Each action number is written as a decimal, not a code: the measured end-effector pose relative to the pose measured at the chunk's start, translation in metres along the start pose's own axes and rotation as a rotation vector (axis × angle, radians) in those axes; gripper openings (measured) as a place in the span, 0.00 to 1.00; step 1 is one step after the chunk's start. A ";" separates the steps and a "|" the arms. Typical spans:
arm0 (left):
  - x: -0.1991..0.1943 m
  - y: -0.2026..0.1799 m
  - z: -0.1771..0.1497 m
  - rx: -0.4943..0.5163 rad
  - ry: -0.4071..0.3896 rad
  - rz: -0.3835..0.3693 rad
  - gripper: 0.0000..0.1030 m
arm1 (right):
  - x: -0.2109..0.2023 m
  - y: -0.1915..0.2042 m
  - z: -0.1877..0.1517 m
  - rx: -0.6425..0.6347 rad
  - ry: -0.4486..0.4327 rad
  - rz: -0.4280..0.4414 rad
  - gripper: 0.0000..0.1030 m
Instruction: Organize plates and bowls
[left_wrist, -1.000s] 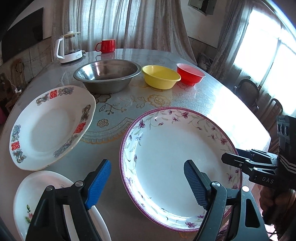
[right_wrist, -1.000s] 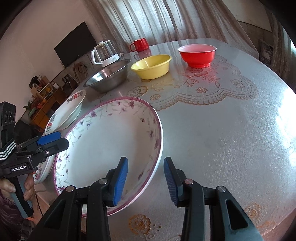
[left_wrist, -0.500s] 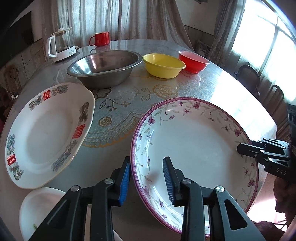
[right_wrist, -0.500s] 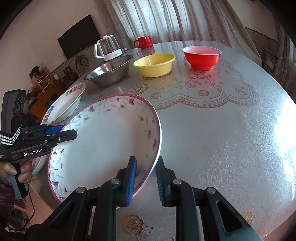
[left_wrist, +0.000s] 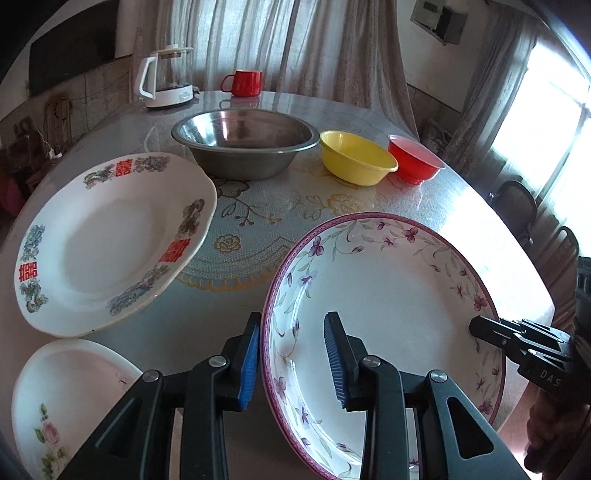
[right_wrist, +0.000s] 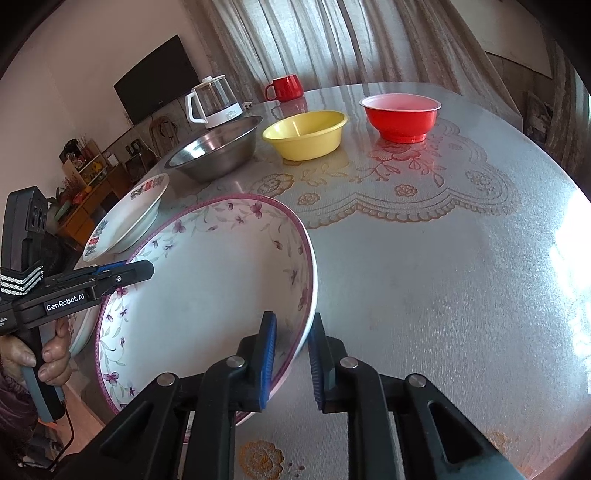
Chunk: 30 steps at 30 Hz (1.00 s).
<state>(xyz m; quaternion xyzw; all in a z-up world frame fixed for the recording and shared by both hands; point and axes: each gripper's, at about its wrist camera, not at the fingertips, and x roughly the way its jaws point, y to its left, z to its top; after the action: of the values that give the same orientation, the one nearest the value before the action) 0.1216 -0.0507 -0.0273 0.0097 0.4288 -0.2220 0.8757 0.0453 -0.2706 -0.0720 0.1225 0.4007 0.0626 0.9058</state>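
Between both tools (right_wrist: 291, 360), round glazed plate (right_wrist: 207, 280)

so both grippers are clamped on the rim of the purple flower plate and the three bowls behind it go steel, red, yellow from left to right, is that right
Nearly. The order is wrong: the left wrist view shows the steel bowl, then the yellow bowl, then the red bowl from left to right. The rest holds: the left gripper and the right gripper each have their fingers on either side of the rim of the purple flower plate.
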 end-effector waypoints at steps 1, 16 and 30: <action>-0.001 -0.001 0.001 0.002 -0.010 0.008 0.32 | -0.001 0.000 0.002 -0.001 -0.011 0.006 0.14; 0.031 0.004 0.049 -0.080 0.013 0.118 0.32 | 0.039 -0.009 0.062 0.011 -0.020 -0.027 0.13; 0.019 0.003 0.041 -0.063 -0.034 0.137 0.36 | 0.060 0.002 0.073 -0.030 0.017 -0.132 0.22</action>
<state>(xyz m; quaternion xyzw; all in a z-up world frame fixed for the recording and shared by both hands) 0.1637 -0.0639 -0.0167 0.0078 0.4191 -0.1479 0.8958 0.1391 -0.2681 -0.0665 0.0817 0.4144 0.0097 0.9064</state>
